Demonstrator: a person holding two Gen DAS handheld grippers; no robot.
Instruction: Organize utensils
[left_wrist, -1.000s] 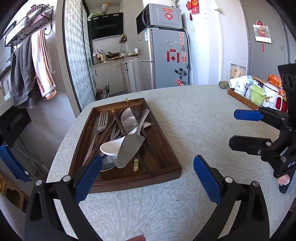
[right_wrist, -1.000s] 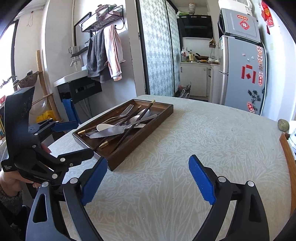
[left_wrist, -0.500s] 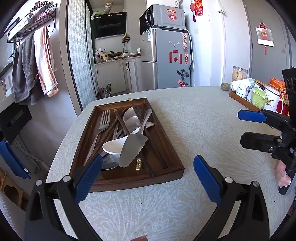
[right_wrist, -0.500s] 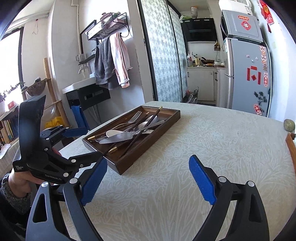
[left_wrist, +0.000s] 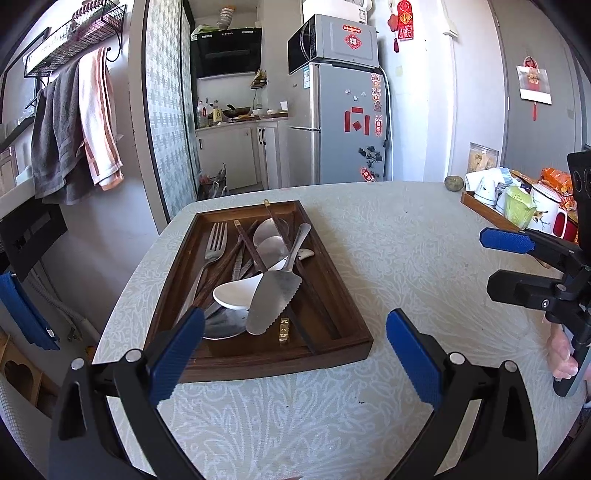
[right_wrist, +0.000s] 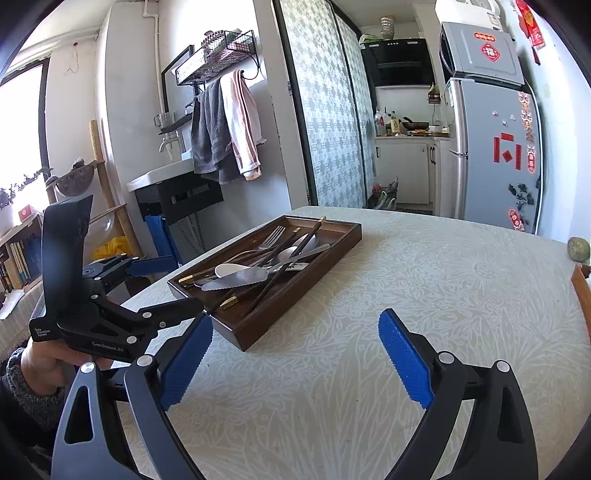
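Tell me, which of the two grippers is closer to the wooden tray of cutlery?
The left. The left gripper hangs open right at the wooden tray's near edge, one fingertip overlapping it. The right gripper is open too, over bare table off the tray's right side.

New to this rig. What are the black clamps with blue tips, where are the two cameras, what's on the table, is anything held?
No robot arm here: a person holds a two-finger gripper in each hand, and each gripper carries a fisheye camera looking forward along its fingers. The left wrist view shows the left gripper at the bottom and the right gripper at its right edge. The right wrist view shows the right gripper's own blue-padded fingers. Both stand open and hold nothing. On the patterned table lies a wooden tray with a jumble of utensils: a fork, dark chopsticks, a white spoon and a serrated cake server. A second tray of cups sits at the far right.
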